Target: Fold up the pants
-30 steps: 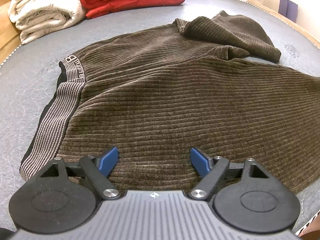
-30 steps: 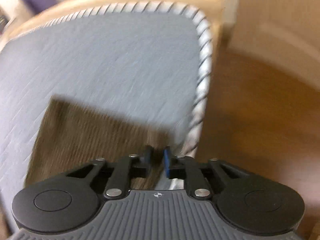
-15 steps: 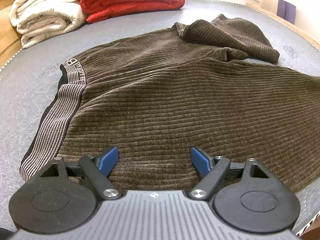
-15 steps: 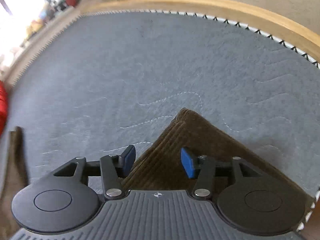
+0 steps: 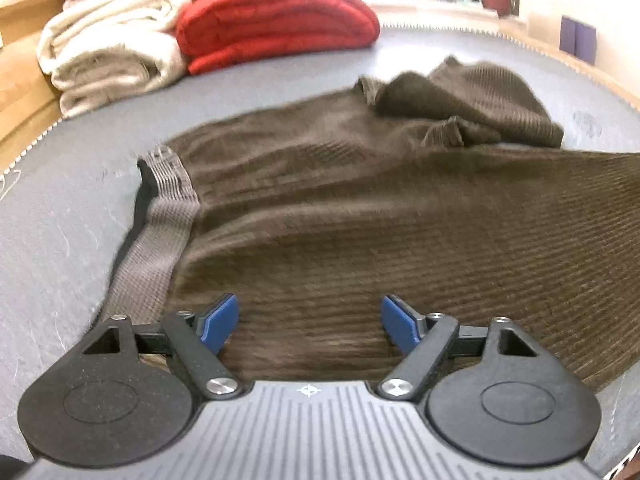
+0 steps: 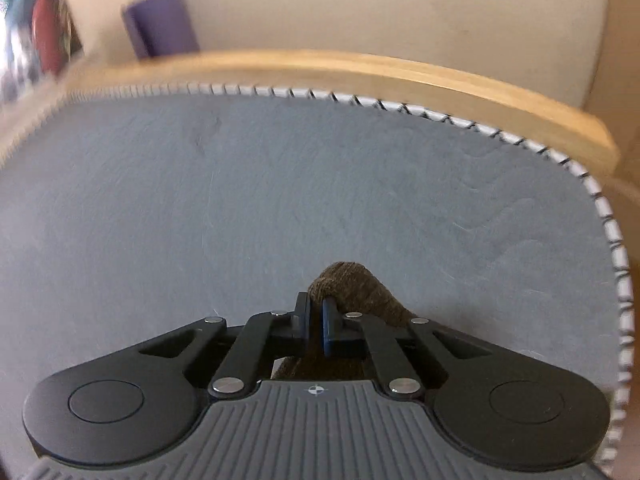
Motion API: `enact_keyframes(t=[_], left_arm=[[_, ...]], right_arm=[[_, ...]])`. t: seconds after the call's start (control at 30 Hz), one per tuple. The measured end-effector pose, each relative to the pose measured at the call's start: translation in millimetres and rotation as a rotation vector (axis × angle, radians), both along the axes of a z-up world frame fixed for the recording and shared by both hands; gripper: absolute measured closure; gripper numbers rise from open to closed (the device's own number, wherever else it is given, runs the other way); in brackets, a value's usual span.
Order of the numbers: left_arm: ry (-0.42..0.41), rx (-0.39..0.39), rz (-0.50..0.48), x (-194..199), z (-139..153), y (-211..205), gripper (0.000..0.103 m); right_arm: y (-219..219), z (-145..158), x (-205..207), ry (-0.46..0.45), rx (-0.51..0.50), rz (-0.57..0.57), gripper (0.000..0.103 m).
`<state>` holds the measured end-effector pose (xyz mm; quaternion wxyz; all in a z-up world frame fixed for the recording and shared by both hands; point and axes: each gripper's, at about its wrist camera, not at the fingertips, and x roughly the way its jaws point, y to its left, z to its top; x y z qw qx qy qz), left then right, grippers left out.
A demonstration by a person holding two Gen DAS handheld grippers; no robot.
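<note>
Brown corduroy pants (image 5: 360, 216) lie spread on the grey padded surface (image 5: 60, 208), striped waistband (image 5: 160, 236) at the left, one leg bunched at the far right (image 5: 468, 104). My left gripper (image 5: 310, 322) is open, its blue pads over the near edge of the pants close to the waistband. My right gripper (image 6: 316, 312) is shut on a bunched end of the pants (image 6: 356, 288), which pokes up between and past the fingers above the grey surface (image 6: 280, 200).
A folded red blanket (image 5: 276, 20) and cream towels (image 5: 112, 52) are stacked at the back left. The wooden rim (image 6: 360, 68) with white stitching runs around the surface. A purple object (image 6: 160, 20) leans on the wall beyond.
My right gripper has closed on the pant end it was straddling and the fabric now bunches between its fingers. The left gripper stays open and has shifted slightly; its view is blurred.
</note>
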<state>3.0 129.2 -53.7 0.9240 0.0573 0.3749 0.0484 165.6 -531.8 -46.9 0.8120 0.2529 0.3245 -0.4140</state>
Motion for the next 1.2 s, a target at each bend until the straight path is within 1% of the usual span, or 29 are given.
enact_keyframes(t=[0.03,0.07,0.13,0.17,0.2,0.23,0.27,0.3,0.33,0.4,0.47,0.53,0.6,0.63,0.67,0.7,0.77,0.8,0.83,0.87,0.93,0.97,1.03,1.1,1.13,1.17,1.2], left_arm=[[-0.012,-0.009,-0.001,-0.8,2.1,0.7,0.019],[-0.020,-0.016,-0.003,-1.5,4.2,1.1,0.020],[-0.030,-0.026,-0.004,-2.1,6.7,1.3,0.020],[-0.029,-0.030,0.000,-1.6,7.5,1.5,0.020],[-0.023,-0.036,0.003,-1.3,7.6,1.1,0.021],[-0.001,-0.045,0.008,1.0,5.6,2.2,0.021],[0.056,-0.047,0.014,5.5,-0.8,2.8,0.021],[0.104,-0.039,0.018,8.3,-8.3,3.1,0.020],[0.082,-0.029,0.010,5.9,-8.9,2.1,0.020],[0.090,-0.031,0.018,8.5,-7.2,1.3,0.020],[0.093,-0.051,0.027,9.1,-6.4,3.6,0.020],[0.095,-0.051,0.022,9.4,-6.3,4.7,0.020],[0.098,-0.046,0.015,9.6,-5.6,5.0,0.020],[0.099,-0.044,0.012,8.7,-5.7,4.9,0.020],[0.099,-0.044,0.010,7.8,-6.3,6.2,0.020],[0.099,-0.044,0.009,8.5,-7.4,4.8,0.020],[0.100,-0.046,0.008,8.2,-7.4,4.7,0.020],[0.101,-0.046,0.009,7.8,-7.2,4.3,0.020],[0.101,-0.044,0.009,7.4,-7.2,3.8,0.020],[0.101,-0.042,0.010,7.6,-7.3,3.1,0.020],[0.100,-0.040,0.014,6.7,-7.4,2.1,0.020],[0.099,-0.038,0.015,6.4,-7.5,1.8,0.020],[0.095,-0.039,0.018,6.1,-6.9,1.6,0.020],[0.084,-0.044,0.018,5.3,-5.0,2.0,0.021],[0.074,-0.045,0.015,4.2,-3.0,1.6,0.021],[0.063,-0.046,0.011,2.4,-0.7,1.4,0.021],[0.053,-0.047,0.006,0.8,1.4,1.5,0.021]], right_arm=[[-4.6,0.2,-0.5,-0.044,0.012,0.017,0.098],[-7.4,-1.0,1.6,-0.067,0.026,0.050,0.097],[-11.5,-7.2,5.0,-0.110,0.097,0.145,0.094],[-11.2,-10.4,9.2,-0.098,0.125,0.214,0.093],[-8.9,-11.0,11.6,-0.053,0.106,0.253,0.092],[-4.7,-8.1,10.3,-0.015,0.065,0.263,0.090],[-3.4,-3.3,2.6,0.000,0.039,0.254,0.083],[-4.6,0.4,-6.2,-0.006,0.045,0.239,0.079],[-6.9,1.9,-14.8,-0.010,0.057,0.226,0.075],[-15.8,1.3,-37.4,0.011,0.057,0.199,0.074],[-23.9,-3.2,-63.5,0.059,0.045,0.179,0.073],[-31.4,-9.0,-91.2,0.114,0.038,0.143,0.071],[-42.7,-17.9,-120.7,0.161,0.056,0.098,0.069],[-45.9,-21.4,-136.0,0.151,0.073,0.091,0.067],[-48.2,-22.4,-148.7,0.139,0.082,0.091,0.062],[-49.6,-23.8,-154.4,0.138,0.111,0.091,0.061],[-56.9,-24.8,-168.2,0.066,0.182,0.078,0.061],[-59.1,-24.2,-173.0,0.046,0.202,0.070,0.061],[-59.7,-24.3,-176.2,0.024,0.223,0.061,0.064],[-60.2,-25.1,-174.9,0.007,0.242,0.060,0.075],[-61.1,-26.7,-174.4,-0.017,0.272,0.074,0.082],[-59.2,-27.1,-167.2,-0.015,0.259,0.075,0.086],[-57.2,-22.8,-161.0,-0.018,0.247,0.057,0.089],[-55.0,-7.1,-169.4,-0.004,0.191,-0.046,0.090],[-54.1,-5.0,-173.2,0.020,0.180,-0.103,0.089],[-53.8,-7.5,-178.8,0.045,0.194,-0.158,0.089],[-54.6,-14.7,-183.2,0.065,0.238,-0.195,0.088]])
